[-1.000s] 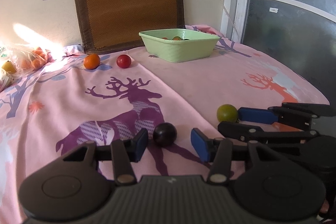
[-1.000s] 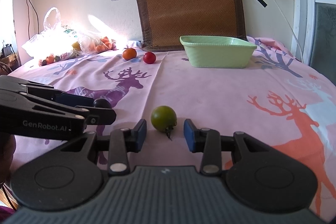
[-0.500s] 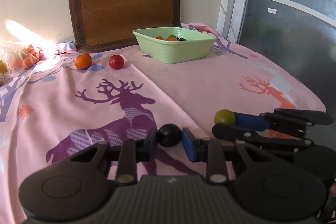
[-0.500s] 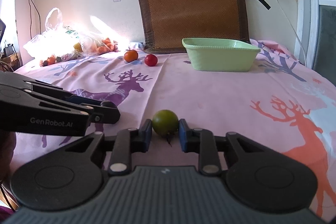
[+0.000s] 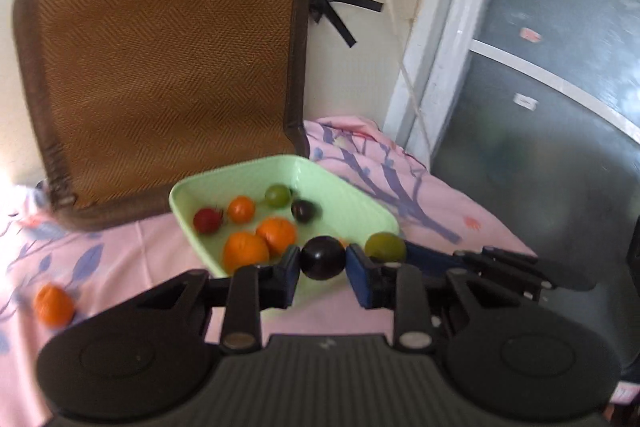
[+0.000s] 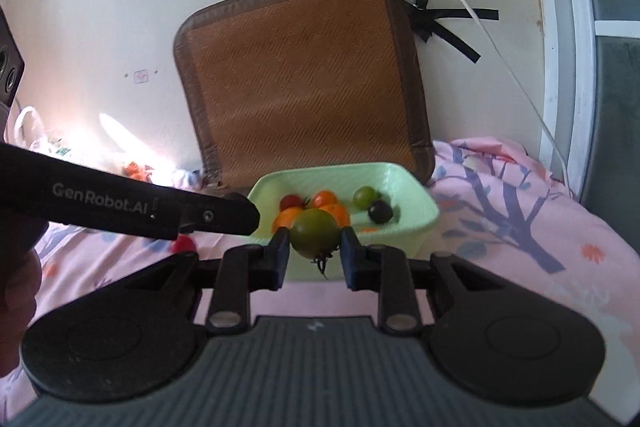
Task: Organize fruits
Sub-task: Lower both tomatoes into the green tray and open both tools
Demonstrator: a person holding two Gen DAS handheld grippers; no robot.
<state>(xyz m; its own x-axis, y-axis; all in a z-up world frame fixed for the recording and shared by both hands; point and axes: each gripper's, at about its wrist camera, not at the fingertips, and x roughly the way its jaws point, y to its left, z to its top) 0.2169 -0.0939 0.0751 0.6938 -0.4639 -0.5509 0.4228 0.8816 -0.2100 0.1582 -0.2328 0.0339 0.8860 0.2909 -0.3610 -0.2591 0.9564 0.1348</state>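
My left gripper [image 5: 323, 264] is shut on a dark purple round fruit [image 5: 323, 263], held in the air at the near rim of the light green tray [image 5: 356, 203]. My right gripper [image 6: 314, 245] is shut on a green tomato [image 6: 314, 233] with its stem hanging down, just in front of the same tray [image 6: 424, 215]. That green tomato [image 5: 385, 246] also shows to the right in the left wrist view. Several fruits lie in the tray: oranges [image 5: 246, 251], a red one [image 5: 207, 220], a green one [image 5: 277, 195] and a dark one [image 5: 304, 211].
The pink deer-print cloth [image 5: 440, 211] covers the table. An orange fruit [image 5: 53, 305] and a red fruit [image 6: 183, 245] lie loose on it left of the tray. A brown woven cushion [image 5: 168, 67] leans on the wall behind. A bag of fruit [image 6: 48, 143] sits far left.
Both grippers closed on their fruits, lifted them off the cloth and carried them forward to the tray, which now fills the middle of both views.
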